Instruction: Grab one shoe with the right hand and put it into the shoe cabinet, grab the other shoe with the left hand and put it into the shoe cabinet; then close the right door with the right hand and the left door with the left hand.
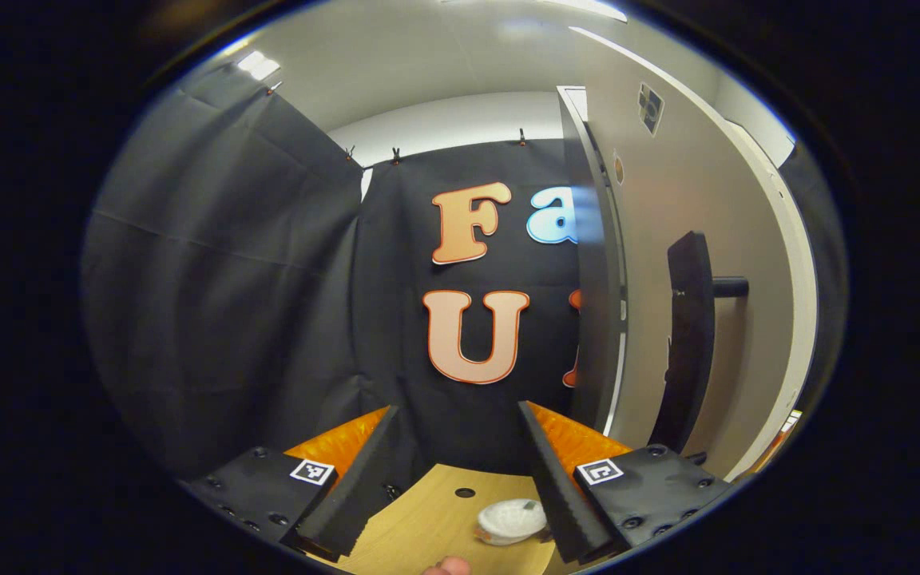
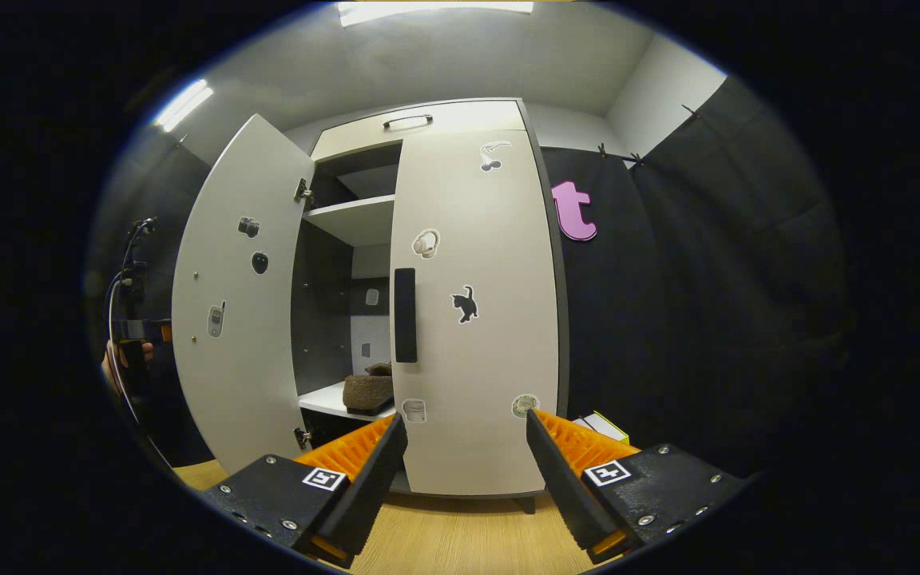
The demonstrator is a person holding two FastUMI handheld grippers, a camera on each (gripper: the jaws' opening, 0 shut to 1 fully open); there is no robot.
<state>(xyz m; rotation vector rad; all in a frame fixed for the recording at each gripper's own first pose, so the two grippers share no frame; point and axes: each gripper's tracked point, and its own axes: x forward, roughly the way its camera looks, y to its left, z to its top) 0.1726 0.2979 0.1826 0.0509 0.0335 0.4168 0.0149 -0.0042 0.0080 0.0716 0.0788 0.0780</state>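
Shoes look sorted, at least the one I can see: a brown shoe sits on the lower shelf inside the shoe cabinet; can't tell if its partner is behind it. So what's left is the doors. Right door looks already swung shut, its dark handle at the inner edge. Left door hangs wide open, swung out toward the left.

The key bit: in the left gripper view that open door stands just to the right of the left gripper, edge-on, tall axis upright, its handle sticking out of the face. So the left gripper is clearly the nearer one and needs to push the door rightward from its outer face, I reckon.

Left gripper has its fingers spread wide, holding nothing. Right gripper is the same, spread and empty, hanging in front of the closed door, apart from it. A small white object lies on the wooden floor below.
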